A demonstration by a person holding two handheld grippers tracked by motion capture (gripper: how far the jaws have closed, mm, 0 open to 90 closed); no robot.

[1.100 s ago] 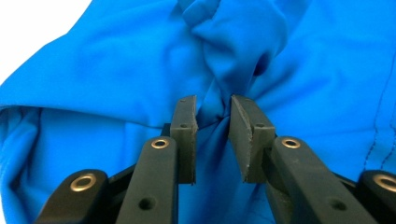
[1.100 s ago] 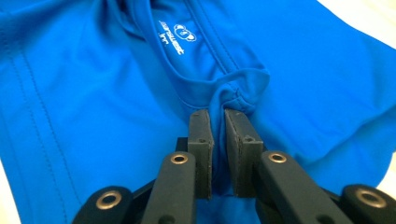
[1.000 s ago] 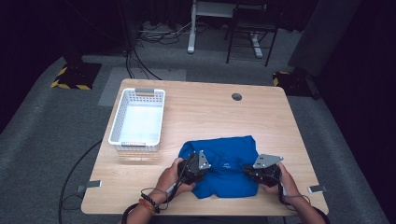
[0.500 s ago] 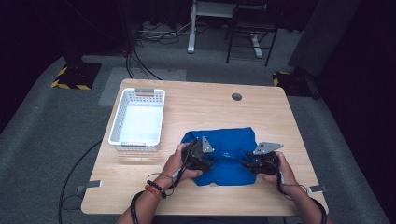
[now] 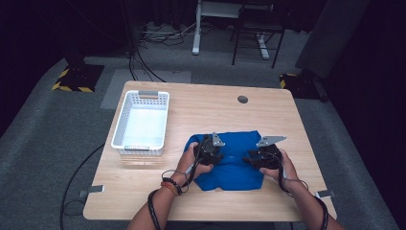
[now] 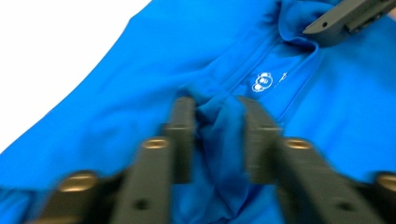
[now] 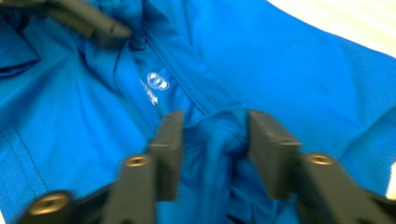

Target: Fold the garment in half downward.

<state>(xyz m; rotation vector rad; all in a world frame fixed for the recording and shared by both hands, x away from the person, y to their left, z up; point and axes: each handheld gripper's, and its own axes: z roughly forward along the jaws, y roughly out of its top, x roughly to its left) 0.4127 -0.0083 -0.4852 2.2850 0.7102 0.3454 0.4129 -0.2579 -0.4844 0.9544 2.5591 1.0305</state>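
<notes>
Garment: blue shirt (image 5: 233,160) lies partly folded on the near half of the worktop (image 5: 201,108), right of the white basket (image 5: 140,123).
Left gripper (image 6: 215,126): jaws clamped on a bunched fold of the cloth.
Right gripper (image 7: 214,135): jaws likewise pinch a fold; logo (image 7: 157,81) just beyond.
Step, as I judge it: folding the shirt over.
Doing it well: lift both folds evenly, keep the cloth taut between the grippers, lay the edge straight.
</notes>
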